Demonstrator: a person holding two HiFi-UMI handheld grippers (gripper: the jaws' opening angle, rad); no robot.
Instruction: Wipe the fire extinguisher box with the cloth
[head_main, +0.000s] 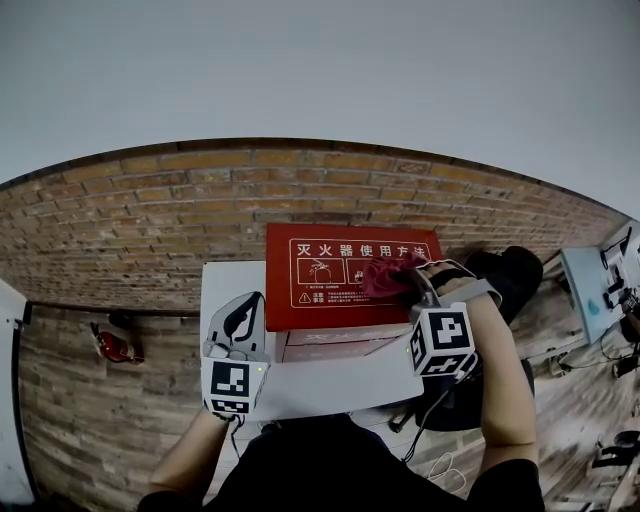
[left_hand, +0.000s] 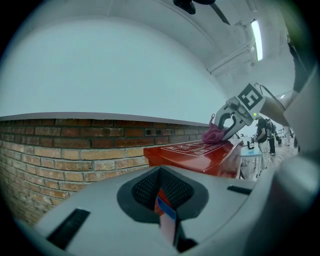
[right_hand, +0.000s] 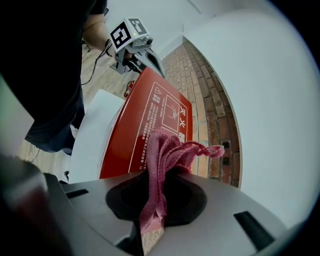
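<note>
Pink knitted cloth pinched in the right tongs, pads clamped on it. Its loose end bunches ahead of the tips and rests on the lid of the fire extinguisher box, toward the right end. Left tongs pressed together, holding nothing; a red-and-blue sliver shows at the seam, possibly pad material. They hover over the white desk, just beside the box's left edge. Box: red, glossy, rectangular, white printed panel on the lid. Behind: rough brick wall, smooth pale wall above.
</note>
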